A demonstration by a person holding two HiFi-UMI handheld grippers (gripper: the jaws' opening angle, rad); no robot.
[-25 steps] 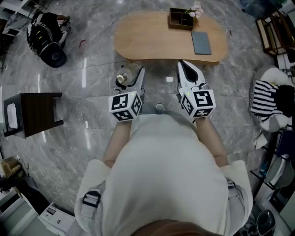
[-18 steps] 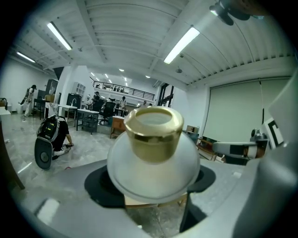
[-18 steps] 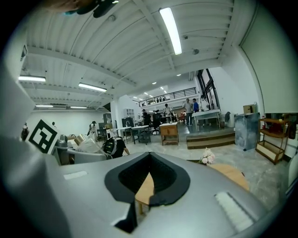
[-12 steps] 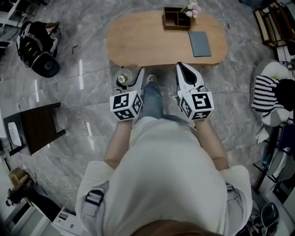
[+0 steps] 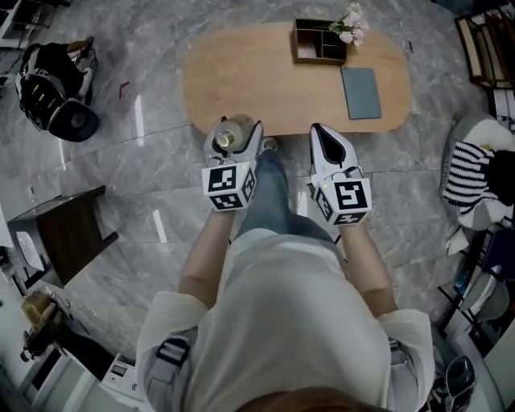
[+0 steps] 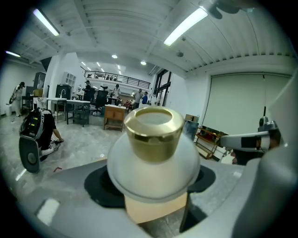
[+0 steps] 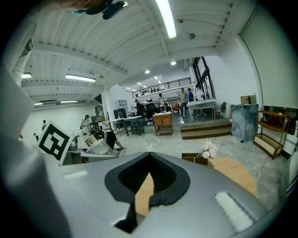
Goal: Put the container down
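A round white container (image 5: 231, 135) with a gold lid (image 6: 153, 132) sits between the jaws of my left gripper (image 5: 235, 137), which is shut on its body (image 6: 153, 162). It hangs upright just at the near edge of the oval wooden table (image 5: 265, 80). My right gripper (image 5: 322, 135) is level with it to the right, its jaws closed to a point with nothing between them. In the right gripper view the dark pads (image 7: 160, 186) meet, and a strip of the table shows below them.
On the table's far right stand a dark wooden organizer box (image 5: 316, 42) with pink flowers (image 5: 352, 24) and a flat grey pad (image 5: 361, 92). A black bag (image 5: 48, 88) and a dark stool (image 5: 64, 233) are on the marble floor to the left, striped cloth (image 5: 471, 173) to the right.
Both grippers have come closer to the table's near edge; the person's leg has stepped forward between them. The container stays gripped in the left gripper.
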